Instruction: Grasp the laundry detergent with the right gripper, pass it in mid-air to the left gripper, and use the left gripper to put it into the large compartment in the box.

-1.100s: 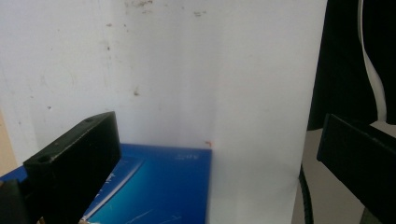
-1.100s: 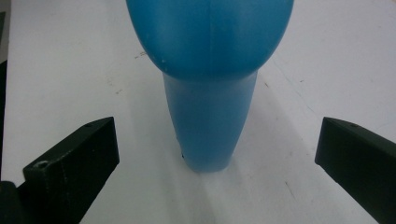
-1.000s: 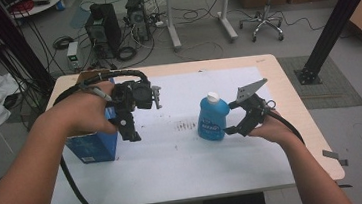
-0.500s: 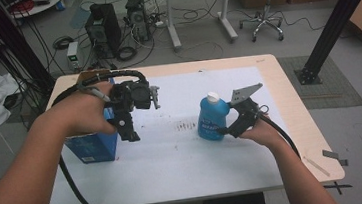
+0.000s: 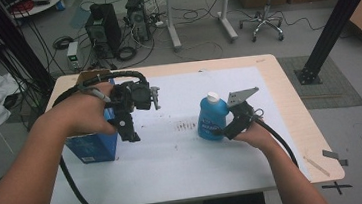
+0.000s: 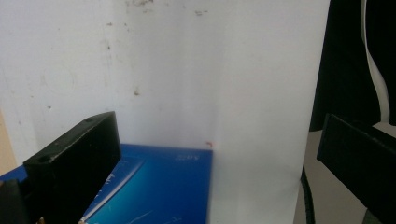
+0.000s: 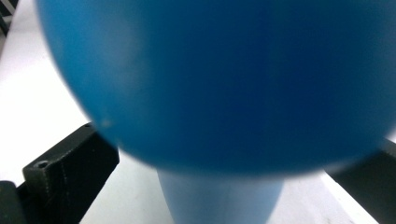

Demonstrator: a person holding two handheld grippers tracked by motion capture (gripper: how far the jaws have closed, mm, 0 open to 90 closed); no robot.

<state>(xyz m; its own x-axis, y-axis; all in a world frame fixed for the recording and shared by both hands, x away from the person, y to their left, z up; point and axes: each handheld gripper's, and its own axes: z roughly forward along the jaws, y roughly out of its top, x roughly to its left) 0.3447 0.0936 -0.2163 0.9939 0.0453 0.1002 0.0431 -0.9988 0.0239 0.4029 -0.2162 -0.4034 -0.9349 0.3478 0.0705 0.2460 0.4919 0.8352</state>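
Closing in on the bottle [image 5: 213, 119], upright on the white sheet [image 5: 174, 158] right of centre: right gripper [image 5: 227, 127] now nearer than a second ago, jaws wide and flanking its lower body, not yet clamped. Left gripper [image 5: 127, 132] unmoved above the box [image 5: 90, 150], jaws wide, empty. Likely next: squeeze.

The blue bottle [image 5: 212, 119] with a white cap stands upright on the white sheet, right of the table's middle — very close and blurred in the right gripper view. The blue box [image 5: 93, 146] sits well apart at the table's left side — its flat blue top faces up.
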